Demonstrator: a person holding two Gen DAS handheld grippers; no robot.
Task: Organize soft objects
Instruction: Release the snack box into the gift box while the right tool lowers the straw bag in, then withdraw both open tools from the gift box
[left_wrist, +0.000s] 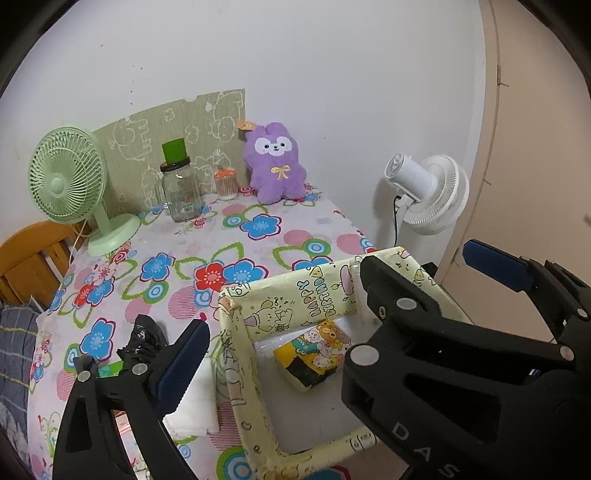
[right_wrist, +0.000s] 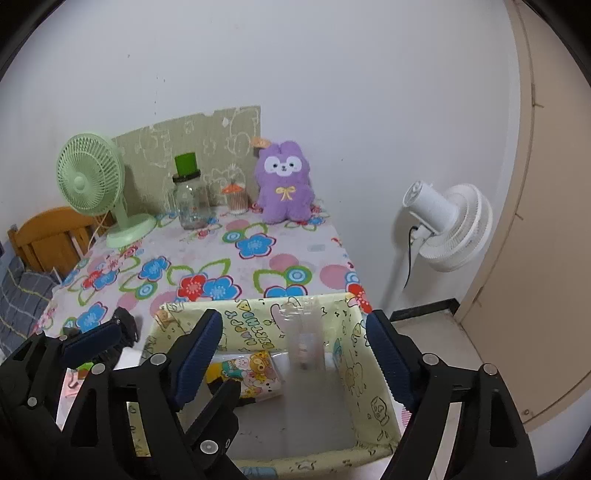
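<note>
- Nearest the cameras, the right hand-held gripper (right_wrist: 295, 354) stands wide open over the box (right_wrist: 373, 387), its blue pads apart with nothing pressed between them. A blurred, see-through packet (right_wrist: 304, 343) shows in the gap, apparently dropping into the box; what it is cannot be told.
- The left hand-held gripper (left_wrist: 332, 306) is also spread wide and empty, one finger over the box's right rim, the other outside its left wall above a folded white cloth (left_wrist: 195, 402).
- Inside the box, a yellow cartoon-printed tissue pack (left_wrist: 314, 350) lies on the floor against the far wall, below and between the left gripper's fingers, untouched.
- The step in hand looks like a release into the box; sorting is partly done.
- Just left of the box on the worktop (left_wrist: 258, 251), a crumpled black bag (left_wrist: 142, 343) sits beside the white cloth, close to the left gripper's outer finger.
- Farther back, well apart from both grippers, a purple plush toy (right_wrist: 284, 184) sits upright against the wall.
- The next move likely calls for reaching to a remaining soft item, the cloth nearest, with the jaws open and closed gently on it.
</note>
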